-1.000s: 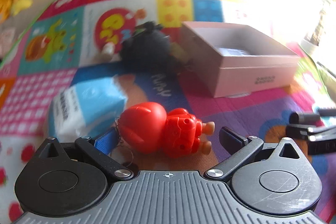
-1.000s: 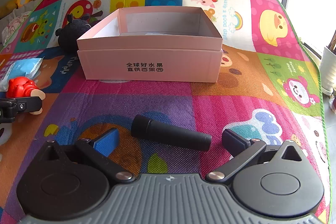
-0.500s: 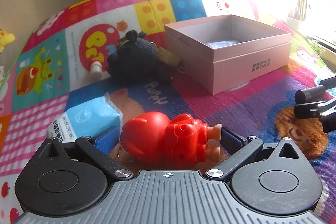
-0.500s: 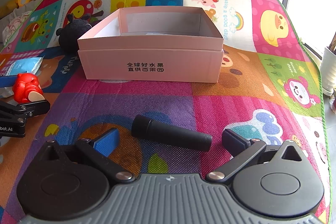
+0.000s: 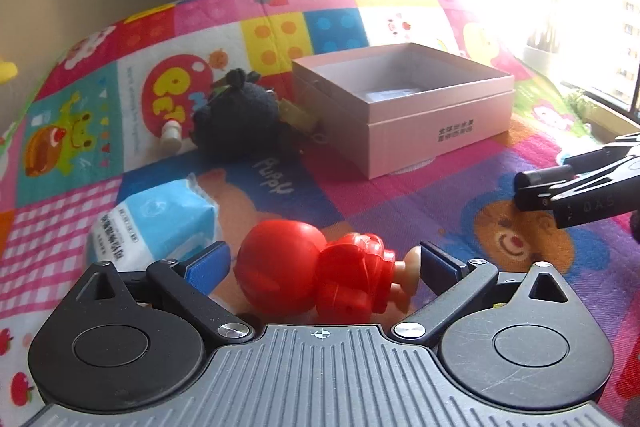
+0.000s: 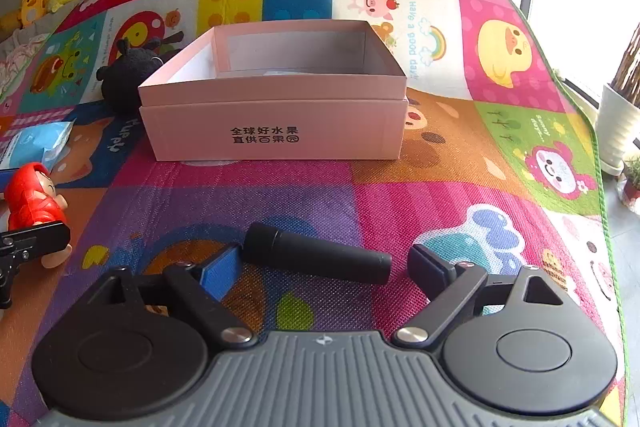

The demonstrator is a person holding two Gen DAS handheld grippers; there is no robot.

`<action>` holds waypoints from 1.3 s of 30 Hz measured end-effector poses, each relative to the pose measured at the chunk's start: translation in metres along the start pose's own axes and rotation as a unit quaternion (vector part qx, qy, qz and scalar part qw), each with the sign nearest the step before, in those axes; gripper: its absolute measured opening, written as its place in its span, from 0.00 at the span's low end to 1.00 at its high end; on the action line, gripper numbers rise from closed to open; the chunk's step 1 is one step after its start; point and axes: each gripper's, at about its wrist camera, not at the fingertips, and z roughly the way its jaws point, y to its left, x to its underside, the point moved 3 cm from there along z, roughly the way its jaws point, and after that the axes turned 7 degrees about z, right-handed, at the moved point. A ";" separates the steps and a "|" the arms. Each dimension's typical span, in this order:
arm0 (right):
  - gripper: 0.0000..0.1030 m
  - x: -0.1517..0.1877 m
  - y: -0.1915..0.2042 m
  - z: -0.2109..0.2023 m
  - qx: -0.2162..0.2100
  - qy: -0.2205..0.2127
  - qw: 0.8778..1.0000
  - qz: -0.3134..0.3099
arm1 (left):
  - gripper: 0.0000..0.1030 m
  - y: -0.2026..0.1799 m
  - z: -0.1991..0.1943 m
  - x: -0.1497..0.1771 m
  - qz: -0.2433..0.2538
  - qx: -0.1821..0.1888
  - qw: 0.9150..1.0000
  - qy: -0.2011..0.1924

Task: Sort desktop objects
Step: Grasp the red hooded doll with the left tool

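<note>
My left gripper (image 5: 323,261) is spread wide around the red plastic toy figure (image 5: 316,273) lying on its side on the colourful patchwork play mat (image 6: 400,195); pads clear of it on both sides, nothing gripped. My right gripper (image 6: 323,267) is closing around the black cylindrical tube (image 6: 316,258) lying flat on the mat: left pad at or touching its end (can't tell which), right pad still apart. The open pink cardboard box (image 6: 276,131) sits further back on the mat, holding only something pale and flat on its floor (image 5: 390,94), too small to identify. Black plush toy (image 5: 236,121) just left of the box, blue tissue packet (image 5: 156,223) near the red figure.
</note>
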 end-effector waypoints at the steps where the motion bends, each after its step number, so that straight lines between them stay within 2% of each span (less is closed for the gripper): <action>1: 0.84 0.000 0.000 0.000 -0.001 0.000 1.000 -0.001 | 0.98 0.001 0.001 0.001 0.000 -0.003 1.000 0.002; 6: 0.79 0.001 0.003 -0.003 -0.007 -0.004 1.000 -0.004 | 0.99 -0.003 0.012 0.004 0.010 0.007 1.000 0.024; 11: 0.79 0.001 0.003 -0.003 -0.008 -0.004 1.000 -0.004 | 0.99 -0.006 0.004 0.009 0.025 0.010 0.999 0.026; 15: 0.81 0.001 0.004 -0.003 -0.009 -0.002 1.000 -0.008 | 0.99 0.001 -0.002 0.014 0.035 -0.012 0.999 0.034; 18: 0.86 0.001 0.004 -0.002 -0.008 0.000 1.000 -0.008 | 0.99 0.010 -0.006 0.018 0.031 -0.026 0.998 0.044; 21: 0.91 0.002 0.006 -0.002 -0.008 0.002 1.000 -0.013 | 1.00 0.023 -0.011 0.024 0.028 -0.067 0.996 0.060; 23: 0.93 0.002 0.007 -0.002 -0.008 0.003 1.000 -0.015 | 1.00 0.033 -0.017 0.028 0.005 -0.092 0.993 0.068; 24: 0.94 0.002 0.007 -0.001 -0.008 0.004 1.000 -0.016 | 1.00 0.038 -0.020 0.029 -0.019 -0.089 0.993 0.072; 26: 0.94 0.002 0.007 -0.001 -0.008 0.005 1.000 -0.016 | 1.00 0.048 -0.025 0.028 -0.093 -0.053 0.991 0.078; 28: 0.95 0.002 0.007 0.000 -0.008 0.006 1.000 -0.016 | 1.00 0.054 -0.022 0.024 -0.157 -0.020 0.984 0.082; 30: 0.95 0.002 0.008 -0.001 -0.007 0.006 1.000 -0.016 | 1.00 0.056 -0.013 0.018 -0.173 -0.028 0.981 0.079; 32: 0.95 0.002 0.008 -0.001 -0.008 0.005 1.000 -0.016 | 1.00 0.056 -0.003 0.012 -0.156 -0.055 0.983 0.075; 34: 0.95 0.002 0.007 -0.001 -0.008 0.004 1.000 -0.016 | 0.99 0.051 0.006 0.008 -0.136 -0.057 0.987 0.068; 36: 0.95 0.002 0.007 -0.001 -0.012 0.005 1.000 -0.017 | 0.95 0.039 0.009 0.003 -0.101 -0.039 0.993 0.052; 37: 0.95 0.002 0.007 -0.001 -0.014 0.005 1.000 -0.017 | 0.86 0.029 0.009 0.001 -0.076 -0.025 0.996 0.042; 39: 0.95 0.002 0.009 -0.001 -0.020 0.006 1.000 -0.022 | 0.82 0.011 0.008 0.000 -0.032 0.018 0.999 0.028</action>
